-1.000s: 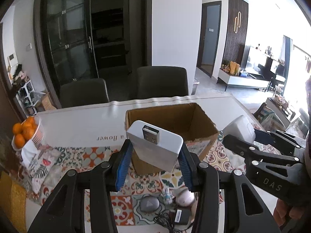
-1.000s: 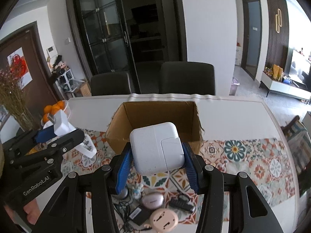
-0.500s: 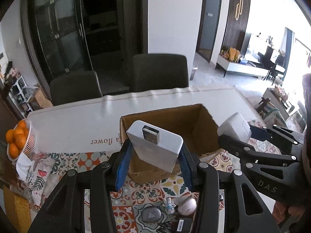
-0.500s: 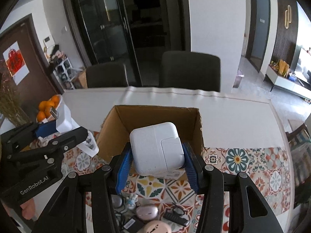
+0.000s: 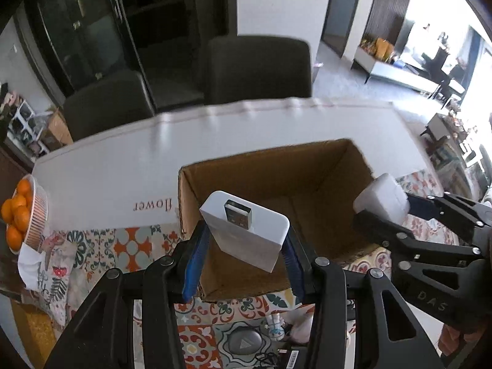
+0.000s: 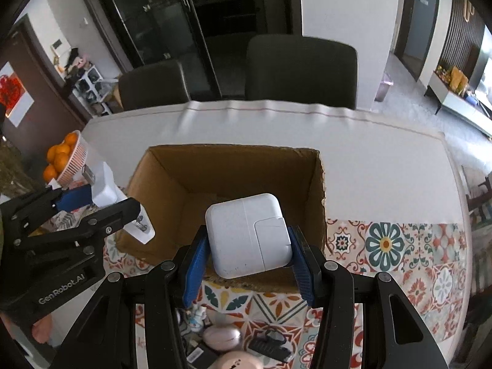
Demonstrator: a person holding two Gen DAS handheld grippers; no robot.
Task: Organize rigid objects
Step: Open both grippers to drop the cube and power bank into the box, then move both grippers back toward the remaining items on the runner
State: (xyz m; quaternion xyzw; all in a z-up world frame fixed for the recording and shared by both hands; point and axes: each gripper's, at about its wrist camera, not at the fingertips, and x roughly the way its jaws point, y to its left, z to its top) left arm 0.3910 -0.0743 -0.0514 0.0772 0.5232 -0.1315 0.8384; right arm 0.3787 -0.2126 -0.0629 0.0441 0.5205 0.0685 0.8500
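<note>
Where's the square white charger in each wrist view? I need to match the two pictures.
Left wrist: the square charger sits at the right edge, clamped in the right tongs.
Right wrist: bottom centre, between the blue pads.
Shared landmark: the cardboard box, open, just beyond it in both.

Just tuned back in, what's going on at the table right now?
A person holds a gripper in each hand, both over the open cardboard box. The left gripper is shut on a white USB charger; the right gripper is shut on a square white power adapter. Neither has been let go yet. More small gadgets lie on the patterned mat nearer the camera.
</note>
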